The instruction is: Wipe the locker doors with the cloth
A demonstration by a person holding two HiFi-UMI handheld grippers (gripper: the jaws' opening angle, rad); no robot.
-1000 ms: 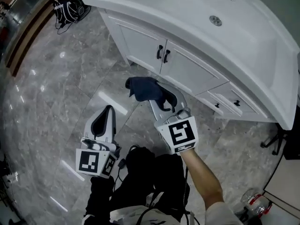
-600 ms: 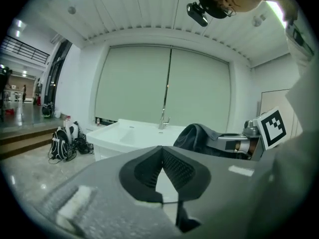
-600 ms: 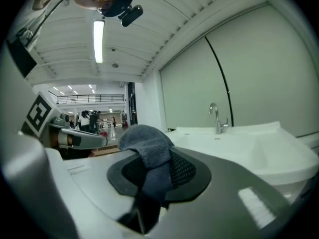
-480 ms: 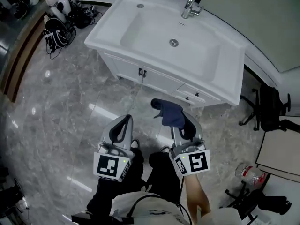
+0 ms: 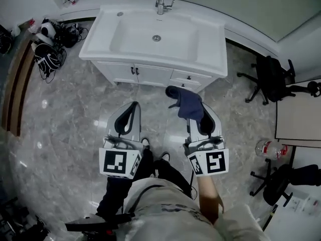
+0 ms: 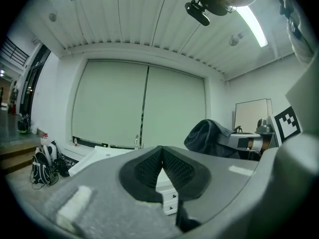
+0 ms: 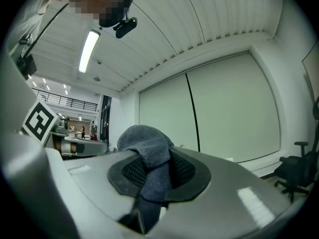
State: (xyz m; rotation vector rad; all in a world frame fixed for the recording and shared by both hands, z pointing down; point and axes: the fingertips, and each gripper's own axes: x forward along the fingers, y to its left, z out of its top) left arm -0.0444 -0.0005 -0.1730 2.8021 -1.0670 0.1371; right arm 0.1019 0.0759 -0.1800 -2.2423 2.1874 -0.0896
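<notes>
The left hand-held gripper (image 5: 129, 112) and right hand-held gripper (image 5: 200, 119) rose away from the cabinet (image 5: 150, 75).

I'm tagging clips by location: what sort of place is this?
Probably a washroom corner set up in an office or lab: a white vanity basin with a chrome tap stands on polished grey stone floor tiles, with a black office chair nearby.

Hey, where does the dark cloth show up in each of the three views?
Head view: cloth at centre, just below the sink cabinet.
Left gripper view: right of centre, beyond the jaws.
Right gripper view: dead centre, pinched between the jaws.
Shared landmark: the pale wall panels.
</notes>
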